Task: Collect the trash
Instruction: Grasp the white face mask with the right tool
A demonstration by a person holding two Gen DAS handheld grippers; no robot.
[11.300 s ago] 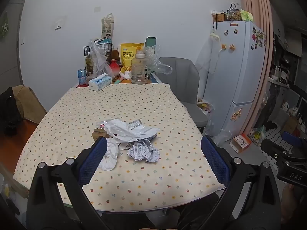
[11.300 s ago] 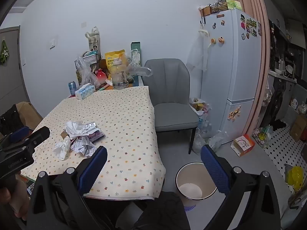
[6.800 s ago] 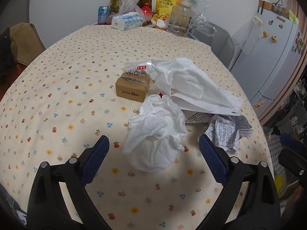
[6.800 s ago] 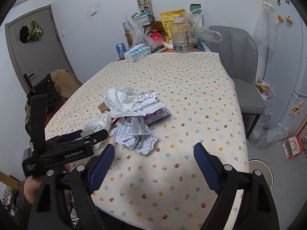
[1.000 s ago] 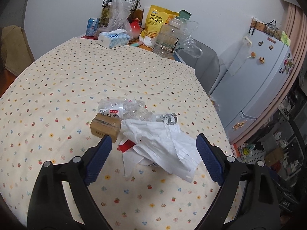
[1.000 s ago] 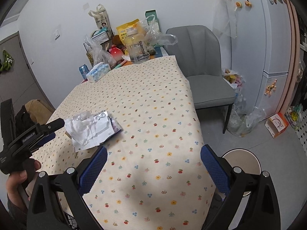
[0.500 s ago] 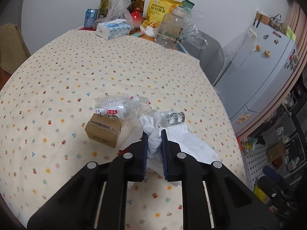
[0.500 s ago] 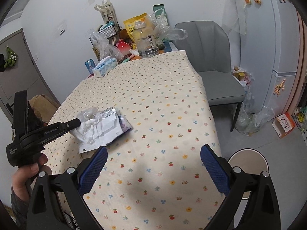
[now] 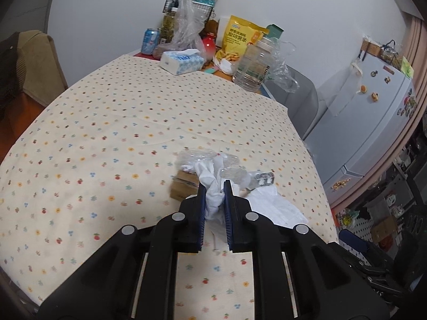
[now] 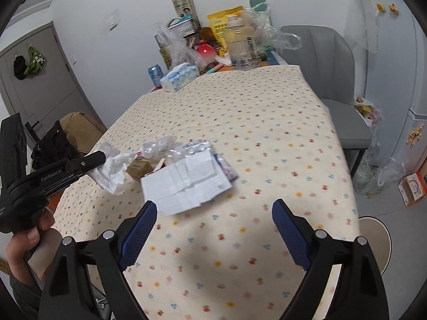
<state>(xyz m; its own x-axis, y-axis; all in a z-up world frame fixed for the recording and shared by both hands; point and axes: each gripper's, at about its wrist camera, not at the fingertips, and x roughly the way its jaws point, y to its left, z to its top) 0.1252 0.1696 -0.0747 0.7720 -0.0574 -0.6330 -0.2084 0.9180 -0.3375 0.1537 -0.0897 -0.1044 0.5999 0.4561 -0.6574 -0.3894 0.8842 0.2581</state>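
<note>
White crumpled tissue (image 9: pixel 213 192) clenched between left tool (image 9: pixel 214 186) pads; right tool (image 10: pixel 213 213) released, well apart.

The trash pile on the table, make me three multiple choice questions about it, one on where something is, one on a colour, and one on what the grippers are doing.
1. Where does the flat white paper sheet lie?
A. on the tablecloth, ahead of the right gripper
B. on the grey chair
C. in the bin

2. What colour is the small box in the pile?
A. red
B. brown
C. green

3. How is the left gripper?
A. open above the pile
B. shut on nothing
C. shut on the crumpled white tissue

Answers:
1. A, the sheet lies on the dotted tablecloth just beyond the open right gripper.
2. B, it is plain cardboard.
3. C, the crumpled white tissue is pinched between its pads.
</note>
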